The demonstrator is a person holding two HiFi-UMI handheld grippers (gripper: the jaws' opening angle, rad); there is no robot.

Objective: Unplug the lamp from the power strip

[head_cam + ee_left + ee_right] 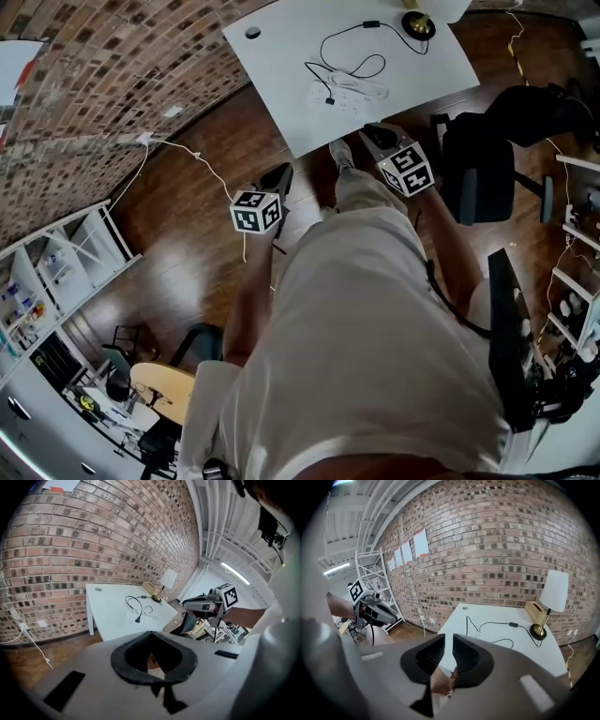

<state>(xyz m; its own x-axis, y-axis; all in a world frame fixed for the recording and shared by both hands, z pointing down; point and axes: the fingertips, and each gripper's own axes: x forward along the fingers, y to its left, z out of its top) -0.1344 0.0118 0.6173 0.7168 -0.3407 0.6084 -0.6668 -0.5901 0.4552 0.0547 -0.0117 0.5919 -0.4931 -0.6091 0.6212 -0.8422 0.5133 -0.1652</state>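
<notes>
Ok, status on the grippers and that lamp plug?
Left gripper shut, empty; right gripper slightly open, empty. Both short of the table. Lamp cord's plug at the power strip. Black chair beside the table.

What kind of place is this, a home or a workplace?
Probably a workplace, such as an office or a lab. A white desk stands by a bare brick wall, a black office chair is beside it, and white storage shelves stand nearby.
</notes>
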